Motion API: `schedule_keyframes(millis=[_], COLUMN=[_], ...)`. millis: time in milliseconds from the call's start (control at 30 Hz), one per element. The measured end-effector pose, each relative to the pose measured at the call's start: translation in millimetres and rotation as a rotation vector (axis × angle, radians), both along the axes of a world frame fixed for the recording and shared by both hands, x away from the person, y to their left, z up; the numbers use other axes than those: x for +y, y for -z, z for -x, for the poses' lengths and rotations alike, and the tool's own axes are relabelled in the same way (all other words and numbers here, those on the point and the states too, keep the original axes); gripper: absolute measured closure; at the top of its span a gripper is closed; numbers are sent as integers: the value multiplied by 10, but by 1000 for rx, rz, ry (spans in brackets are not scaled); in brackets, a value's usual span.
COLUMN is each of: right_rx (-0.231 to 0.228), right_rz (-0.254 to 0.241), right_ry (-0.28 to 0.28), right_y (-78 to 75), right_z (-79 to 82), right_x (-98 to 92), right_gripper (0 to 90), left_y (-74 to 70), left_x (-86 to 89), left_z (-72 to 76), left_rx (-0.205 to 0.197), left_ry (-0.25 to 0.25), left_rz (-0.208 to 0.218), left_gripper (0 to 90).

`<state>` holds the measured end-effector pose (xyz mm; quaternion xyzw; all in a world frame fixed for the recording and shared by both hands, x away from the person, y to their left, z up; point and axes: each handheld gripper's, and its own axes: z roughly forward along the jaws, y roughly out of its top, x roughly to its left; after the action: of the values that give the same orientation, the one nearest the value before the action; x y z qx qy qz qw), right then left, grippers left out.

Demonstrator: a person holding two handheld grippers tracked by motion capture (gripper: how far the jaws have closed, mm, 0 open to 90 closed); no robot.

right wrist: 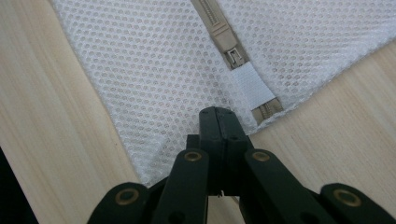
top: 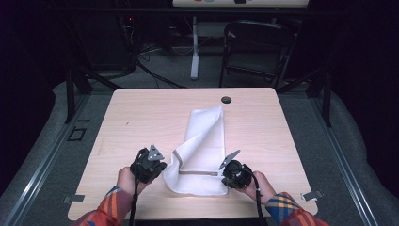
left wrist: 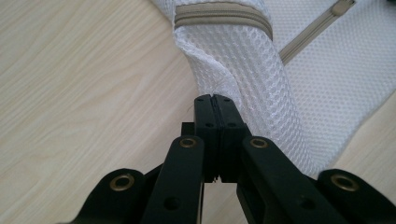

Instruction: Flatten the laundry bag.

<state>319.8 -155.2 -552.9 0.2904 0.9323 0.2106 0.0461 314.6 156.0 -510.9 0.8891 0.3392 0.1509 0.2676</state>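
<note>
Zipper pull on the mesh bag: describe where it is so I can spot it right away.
On the wooden table, find the white mesh bag near the front edge. A beige zipper crosses its near end; the zipper pull sits at the end by the right tool, beside a plain white fabric tab.

Light wooden table [top: 141, 122] carrying a white mesh bag [top: 207, 136]

The bag is lying near the table's middle and front edge, its beige zipper [top: 197, 173] running across the near end, while a small dark round cap [top: 226, 99] is sitting by the far edge.
</note>
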Motion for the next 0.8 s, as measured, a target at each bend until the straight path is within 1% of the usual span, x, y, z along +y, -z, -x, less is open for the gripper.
schedule_keyframes(millis=[133,400,500,533,600,633,733,800], right_rx=[1,1,3,2,-1,-3,-3,-4], right_rz=[1,2,8,21,18,8,19,19], right_ry=[-1,-1,-7,-12,-7,1,2,3], right_y=[-1,-1,-6,-14,-11,-3,-8,-9], right_z=[-1,-1,-4,-7,-4,-1,-5,-8], right_x=[0,3,2,0,2,2,-6,-8], right_gripper=[900,900,900,900,900,900,900,900], left_y=[17,62,72,74,77,82,91,98], left_x=[55,111,117,120,123,124,129,130], left_z=[9,17,24,25,28,29,30,34], left_rx=[12,61,64,65,71,75,84,85], left_ry=[-17,-28,-31,-31,-34,-34,-30,-31], left_rz=[-6,-29,-32,-33,-37,-34,-41,-39], left_gripper=[896,892,891,890,890,890,889,888])
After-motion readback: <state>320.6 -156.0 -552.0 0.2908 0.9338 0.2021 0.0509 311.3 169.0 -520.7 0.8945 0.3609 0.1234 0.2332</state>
